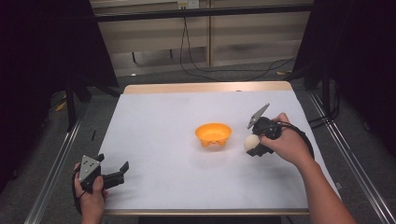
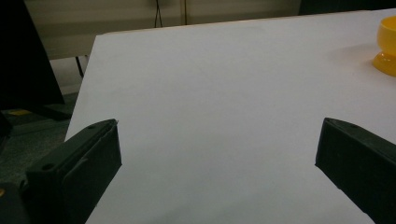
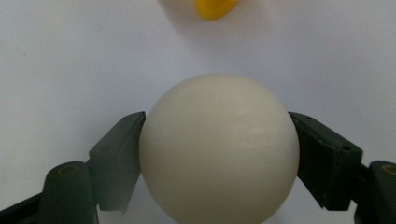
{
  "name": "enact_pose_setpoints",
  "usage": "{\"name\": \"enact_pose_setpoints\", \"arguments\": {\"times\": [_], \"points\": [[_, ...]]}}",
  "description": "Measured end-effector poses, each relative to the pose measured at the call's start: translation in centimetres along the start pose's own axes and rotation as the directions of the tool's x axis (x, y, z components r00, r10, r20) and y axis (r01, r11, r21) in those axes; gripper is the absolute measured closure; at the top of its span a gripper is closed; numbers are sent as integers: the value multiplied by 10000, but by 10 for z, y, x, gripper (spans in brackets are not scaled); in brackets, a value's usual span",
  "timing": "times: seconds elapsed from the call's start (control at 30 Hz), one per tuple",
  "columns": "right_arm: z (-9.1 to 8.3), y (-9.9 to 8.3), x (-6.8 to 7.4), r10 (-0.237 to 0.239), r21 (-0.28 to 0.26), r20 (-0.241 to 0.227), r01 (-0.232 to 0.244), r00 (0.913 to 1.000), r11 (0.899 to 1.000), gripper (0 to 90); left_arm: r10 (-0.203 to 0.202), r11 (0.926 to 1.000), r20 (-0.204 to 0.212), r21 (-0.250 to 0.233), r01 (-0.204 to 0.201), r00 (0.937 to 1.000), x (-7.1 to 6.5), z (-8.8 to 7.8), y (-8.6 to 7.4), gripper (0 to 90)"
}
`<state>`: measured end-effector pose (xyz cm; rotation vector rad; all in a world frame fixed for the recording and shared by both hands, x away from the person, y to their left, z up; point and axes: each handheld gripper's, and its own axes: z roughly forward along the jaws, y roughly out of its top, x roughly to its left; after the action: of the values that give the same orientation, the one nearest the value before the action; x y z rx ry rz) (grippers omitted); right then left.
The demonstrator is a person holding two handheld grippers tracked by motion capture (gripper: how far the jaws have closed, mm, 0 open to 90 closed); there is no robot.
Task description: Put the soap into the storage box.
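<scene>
White table (image 1: pixel 163 116) bears an orange bowl (image 1: pixel 213 134); the right gripper (image 1: pixel 254 145) clamps a smooth, probably light, slippery ball (image 3: pixel 219 149) across its middle.

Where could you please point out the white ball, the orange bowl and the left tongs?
white ball (image 3: pixel 218 147): right gripper view, its front middle.
orange bowl (image 1: pixel 213 131): high view, its inside.
left tongs (image 2: pixel 218 154): left gripper view, midway between open tips.

My left gripper (image 2: pixel 217 163) has its jaws spread wide, nothing between them, just bare white bench (image 2: pixel 219 93) below. I see an orange bowl (image 2: pixel 386 46) far right, cut by the frame edge. Dark stand (image 2: pixel 28 56) and floor at far left.
</scene>
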<state>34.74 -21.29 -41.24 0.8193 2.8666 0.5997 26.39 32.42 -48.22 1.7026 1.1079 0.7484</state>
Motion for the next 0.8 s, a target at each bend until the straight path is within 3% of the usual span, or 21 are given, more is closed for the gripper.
{"name": "enact_pose_setpoints", "arguments": {"times": [0.8], "points": [[-5,31,-4,-454,-133,-229,451,9987,9989,229,-25,10000,14,-6,25,10000,0,0,0,0]]}}
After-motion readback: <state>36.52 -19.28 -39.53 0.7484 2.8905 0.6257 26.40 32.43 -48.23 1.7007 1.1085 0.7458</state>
